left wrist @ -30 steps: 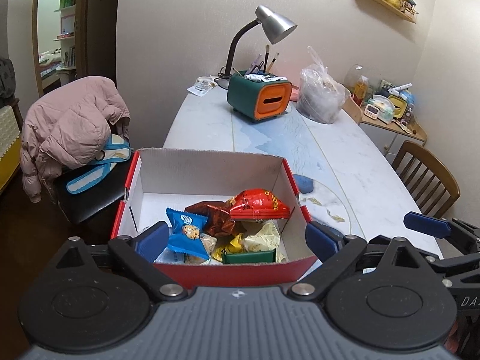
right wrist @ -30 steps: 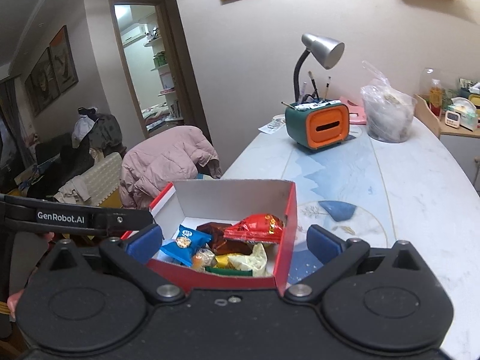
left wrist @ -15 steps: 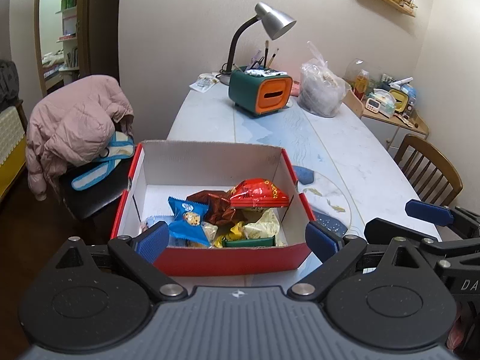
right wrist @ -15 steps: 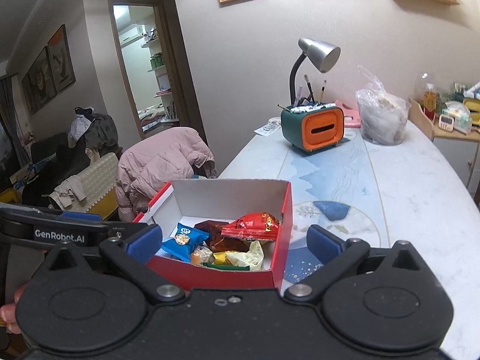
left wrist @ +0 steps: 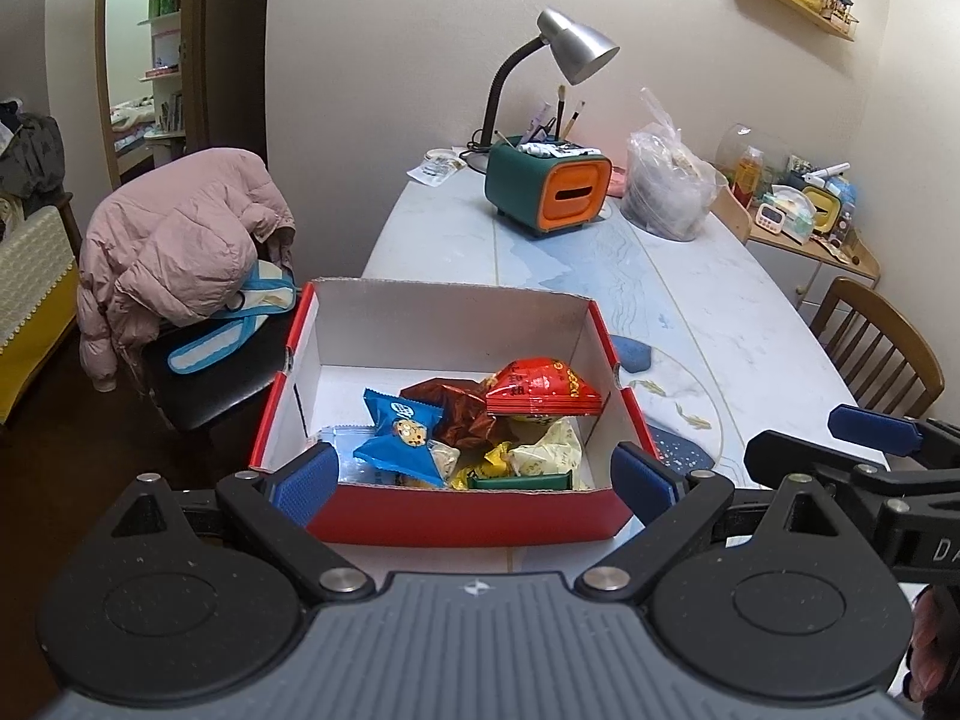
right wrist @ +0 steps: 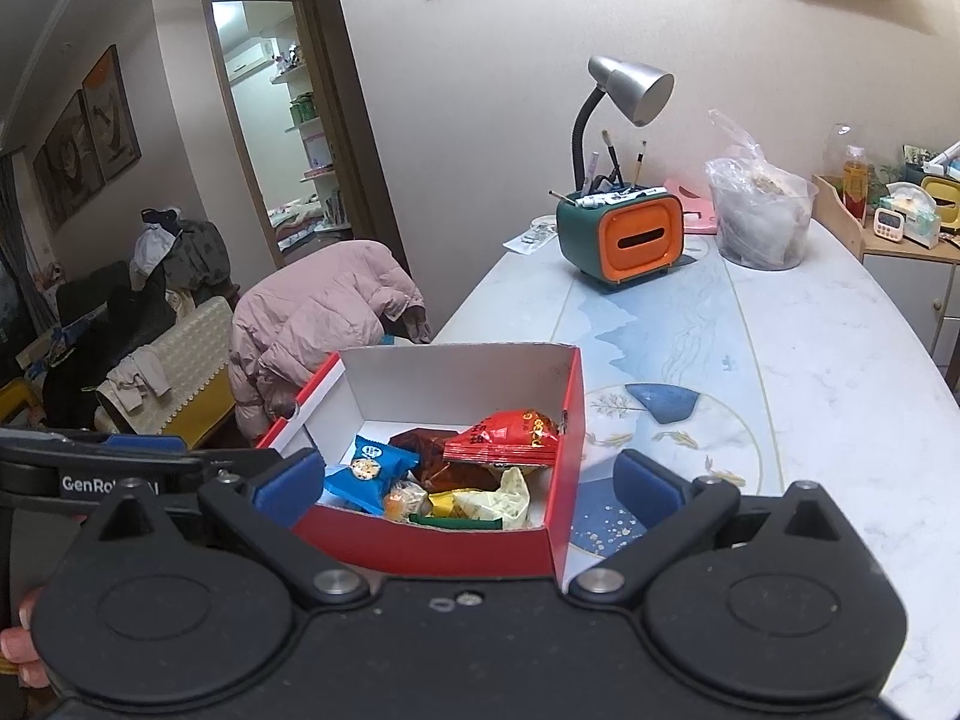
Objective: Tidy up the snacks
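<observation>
Red box (left wrist: 456,516) of snacks sits at twelve o'clock, just ahead of both spread, empty grippers, left gripper (left wrist: 474,477) nearer than right gripper (right wrist: 468,483).

Dim even indoor light, sharp focus (fisheye-bent edges), soft shadows.

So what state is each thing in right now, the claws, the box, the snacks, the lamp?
Left claw: open, holding nothing.
Right claw: open, holding nothing.
Red box: lidless, on the table.
Red snack packet: sealed, atop the pile in the box.
Blue cookie packet: sealed, in the box.
Desk lamp: looks switched off.
Pink jacket: draped over a chair.
</observation>
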